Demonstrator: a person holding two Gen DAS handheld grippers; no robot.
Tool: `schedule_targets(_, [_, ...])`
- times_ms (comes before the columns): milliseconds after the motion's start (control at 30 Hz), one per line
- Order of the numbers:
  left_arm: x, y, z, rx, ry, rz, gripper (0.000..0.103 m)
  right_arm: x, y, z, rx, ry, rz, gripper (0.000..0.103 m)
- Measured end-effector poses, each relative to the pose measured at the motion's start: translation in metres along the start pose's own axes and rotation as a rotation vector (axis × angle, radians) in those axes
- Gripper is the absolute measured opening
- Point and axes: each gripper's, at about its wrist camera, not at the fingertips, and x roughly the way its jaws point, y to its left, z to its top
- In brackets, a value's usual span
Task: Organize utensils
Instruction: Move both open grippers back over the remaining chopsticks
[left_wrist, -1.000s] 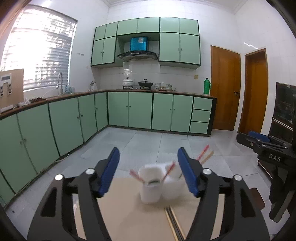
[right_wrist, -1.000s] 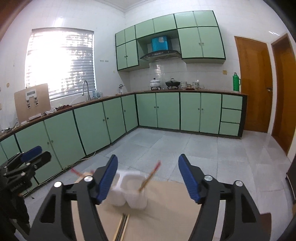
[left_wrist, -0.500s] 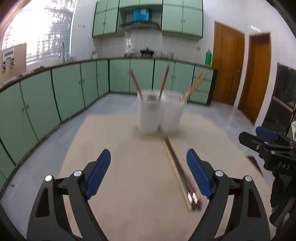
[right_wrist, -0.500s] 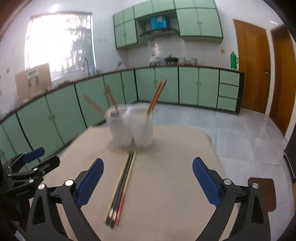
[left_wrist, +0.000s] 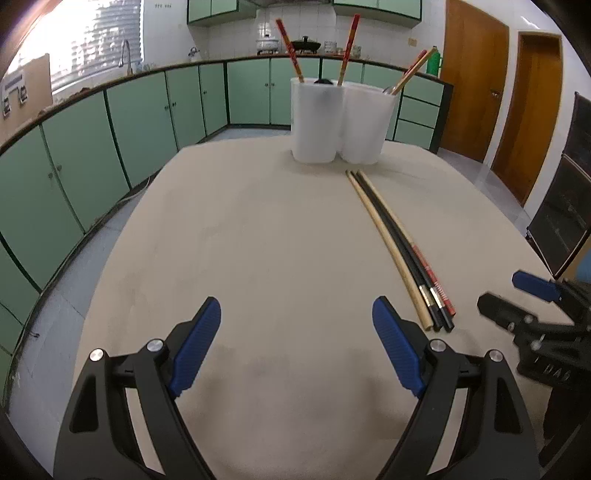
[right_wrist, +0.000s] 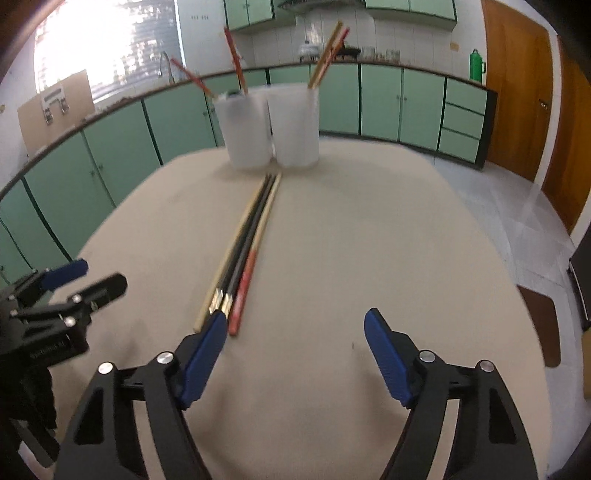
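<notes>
Fingers of both grippers spread wide, blue pads apart, nothing held. Left gripper (left_wrist: 296, 345) hovers over bare beige tabletop (left_wrist: 240, 258) near its front edge; right gripper (right_wrist: 295, 356) likewise, just right of the near ends of the loose chopsticks (right_wrist: 245, 251).

Loose chopsticks: a tight bundle lying flat on the table, running from near the front toward the containers. Seen from the left wrist (left_wrist: 400, 251): one pale wooden stick on the left, dark sticks with gold bands beside it, one with a red patterned end. Near tips sit just beside the right gripper's left finger (right_wrist: 205, 354); touching or not, cannot tell.

Two white translucent containers (left_wrist: 340, 122) stand upright at the far side of the table, side by side and touching. Left container holds two red chopsticks (left_wrist: 291, 51) leaning apart; right container holds a pair (left_wrist: 413, 72) leaning right.

Right gripper body appears at the right edge of the left view (left_wrist: 532, 317); lettering on it is blurred, unreadable. Left gripper body appears at the left edge of the right view (right_wrist: 55, 295); its lettering also unreadable.

Background: green kitchen cabinets (left_wrist: 147, 122), green bottle (right_wrist: 476, 64) on the counter.
</notes>
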Motion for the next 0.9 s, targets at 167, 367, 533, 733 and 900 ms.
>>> schedule_targets(167, [0.002, 0.0, -0.002, -0.002, 0.014, 0.002, 0.082, 0.008, 0.007, -0.005, -0.015, 0.037, 0.001, 0.073])
schedule_targets(367, [0.002, 0.001, -0.001, -0.013, 0.019, 0.005, 0.083, 0.017, 0.014, -0.003, -0.037, 0.066, -0.02, 0.072])
schedule_targets(533, [0.004, 0.002, -0.001, -0.019, 0.026, 0.003, 0.083, 0.016, 0.02, -0.004, -0.056, 0.069, -0.017, 0.072])
schedule_targets(733, [0.005, 0.003, 0.0, -0.021, 0.03, 0.002, 0.083, 0.02, 0.026, -0.001, -0.054, 0.074, -0.011, 0.067])
schedule_targets(900, [0.007, 0.002, 0.001, -0.023, 0.032, 0.003, 0.083, 0.022, 0.029, 0.003, -0.056, 0.072, -0.005, 0.052])
